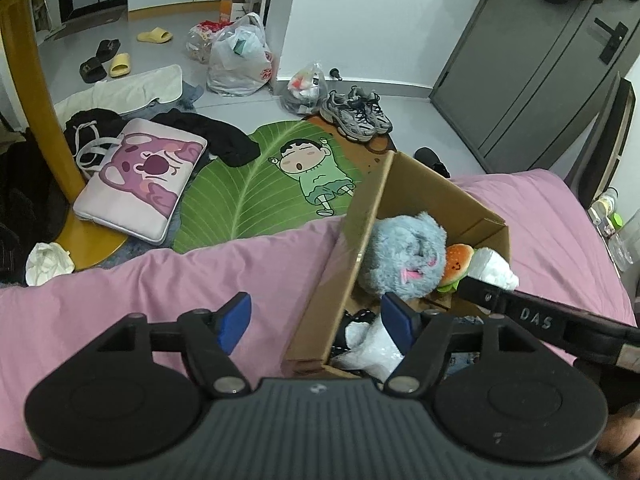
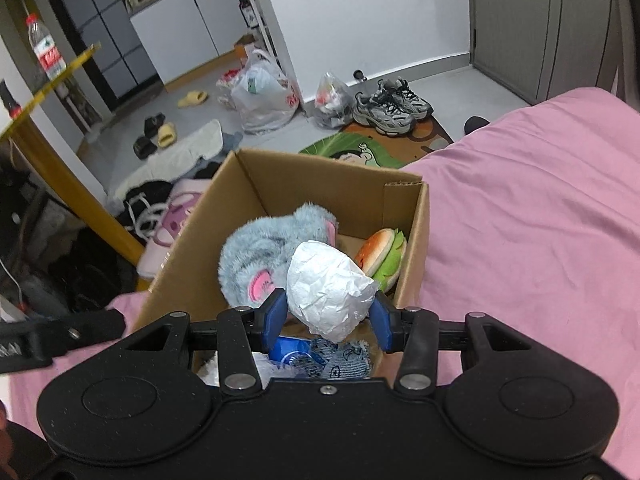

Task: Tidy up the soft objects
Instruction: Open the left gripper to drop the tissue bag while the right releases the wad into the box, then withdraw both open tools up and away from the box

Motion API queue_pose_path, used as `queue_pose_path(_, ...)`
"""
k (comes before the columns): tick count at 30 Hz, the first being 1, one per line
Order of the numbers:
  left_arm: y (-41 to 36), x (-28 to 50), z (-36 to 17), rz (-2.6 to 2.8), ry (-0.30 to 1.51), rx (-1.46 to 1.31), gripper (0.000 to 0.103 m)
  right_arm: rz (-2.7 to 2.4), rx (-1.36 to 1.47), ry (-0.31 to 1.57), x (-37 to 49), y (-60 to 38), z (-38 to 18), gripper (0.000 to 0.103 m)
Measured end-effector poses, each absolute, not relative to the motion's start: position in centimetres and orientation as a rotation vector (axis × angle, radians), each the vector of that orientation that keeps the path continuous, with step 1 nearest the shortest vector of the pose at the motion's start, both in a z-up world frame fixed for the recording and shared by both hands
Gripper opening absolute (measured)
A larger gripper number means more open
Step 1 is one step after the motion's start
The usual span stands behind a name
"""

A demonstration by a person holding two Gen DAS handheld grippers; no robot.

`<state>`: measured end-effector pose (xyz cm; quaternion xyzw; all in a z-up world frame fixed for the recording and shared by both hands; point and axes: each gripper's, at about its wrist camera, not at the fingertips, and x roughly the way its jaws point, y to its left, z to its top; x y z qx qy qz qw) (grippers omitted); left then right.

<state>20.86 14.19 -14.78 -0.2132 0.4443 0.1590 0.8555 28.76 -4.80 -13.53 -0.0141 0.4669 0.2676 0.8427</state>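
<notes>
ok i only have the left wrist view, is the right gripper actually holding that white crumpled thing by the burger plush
Observer: Yes, the right gripper has a blue pad on each side of the white crumpled paper-like bundle, above the open brown cardboard box.
Operator: whats under it
Observer: A blue denim piece with printed eyes lies below it in the box's near end.
Operator: and the burger
Observer: The orange-and-green hamburger plush sits against the box's right wall, beyond the bundle.

Around the green leaf-shaped rug (image 1: pixel 256 184) on the floor lie a pink laptop sleeve (image 1: pixel 140 178) just left of it, grey sneakers (image 1: pixel 358 114) at its far end, and white plastic bags (image 1: pixel 240 58) and yellow slippers (image 1: pixel 120 65) beyond.
</notes>
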Motion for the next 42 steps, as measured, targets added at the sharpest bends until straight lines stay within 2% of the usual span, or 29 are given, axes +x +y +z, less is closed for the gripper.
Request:
queue_pose_path(9,15.6,20.9,-15.2,0.333,0.942,-0.476,0.07,0.541,-0.119,0.977,28.4,-3.2,-13.7,0.048)
queue_pose_path(16,15.5,21.1,-15.5,0.329,0.955,-0.466,0.07,0.542,-0.099,0.98,28.2,-3.5,-13.1,0.059)
queue_pose_path(26,14.6,20.9,-14.5,0.329,0.976,-0.433,0.07,0.551,-0.033,0.969,27.1,-4.5,-11.9,0.06)
queue_pose_path(30,14.0,20.7,-13.5,0.325,0.975,-0.412,0.082,0.564,0.027,0.974,26.5,-5.6,-11.1,0.063)
queue_pose_path(34,13.4,20.1,-12.3,0.324,0.974,-0.39,0.088,0.551,0.054,0.97,25.9,-6.7,-10.4,0.076)
queue_pose_path(42,12.0,19.0,-10.4,0.297,0.976,-0.363,0.092,0.534,0.094,0.94,24.6,-8.5,-8.2,0.09)
